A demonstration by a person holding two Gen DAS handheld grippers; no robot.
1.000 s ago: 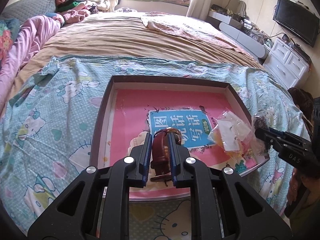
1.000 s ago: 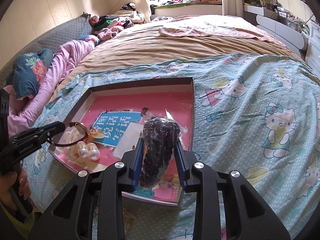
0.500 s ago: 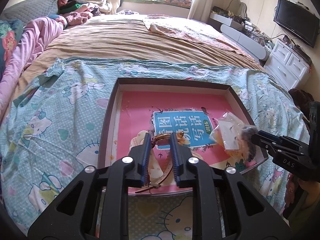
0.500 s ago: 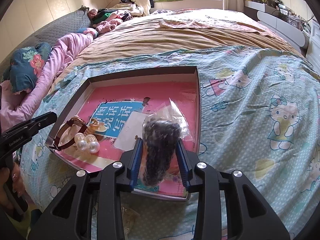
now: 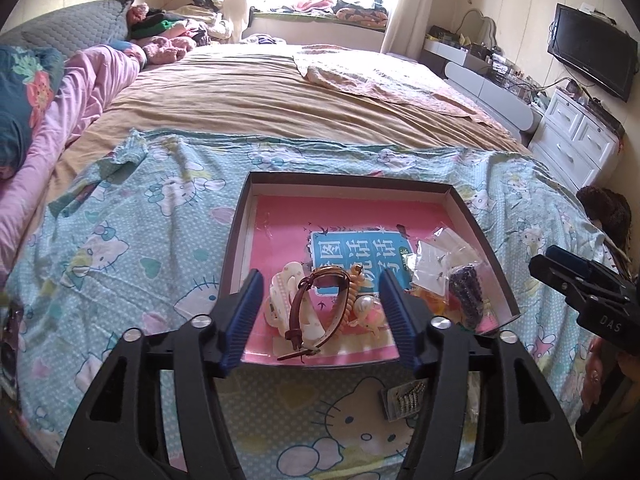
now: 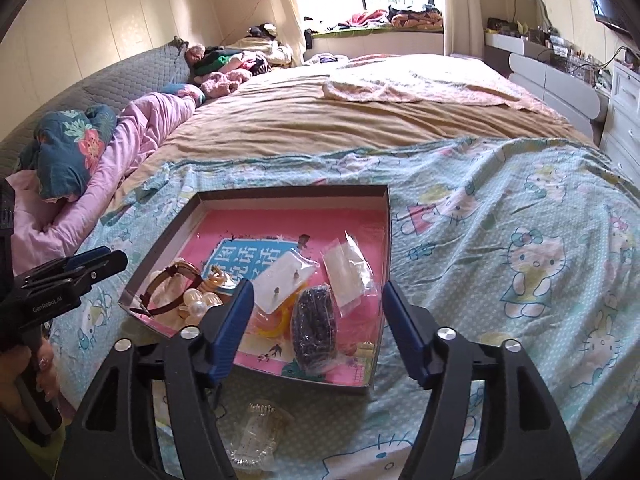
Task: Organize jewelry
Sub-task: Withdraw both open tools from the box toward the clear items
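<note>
Bedding printed with cartoon cats (image 5: 120,248) covers the near end of a wide bed, and on it sits a shallow dark-walled tray (image 5: 234,240) lined in pink with a blue label at its middle. Everything of the task lies inside that tray.

Against the tray's near-left part, a brown leather watch (image 5: 316,312) rests on its side across a pale hair clip (image 5: 286,300), with a cluster of pearl beads (image 5: 366,306) just to the right of its strap. The left gripper (image 5: 320,316) hangs above them; its jaws have just been opening and now stand wide, the 2 blue pads well clear of the watch, which lies loose between them in the view.

Toward the tray's near-right corner, a dark beaded bracelet in a clear bag (image 6: 314,328) lies flat on the pink liner, beside a white earring card (image 6: 282,280) and another small clear packet (image 6: 348,270). The right gripper (image 6: 316,328) is also spread wide, its jaws having just been opening, and neither pad touches the bag.

Outside the tray, just off its near wall, a clear plastic case (image 6: 256,428) lies on the bedding.
</note>
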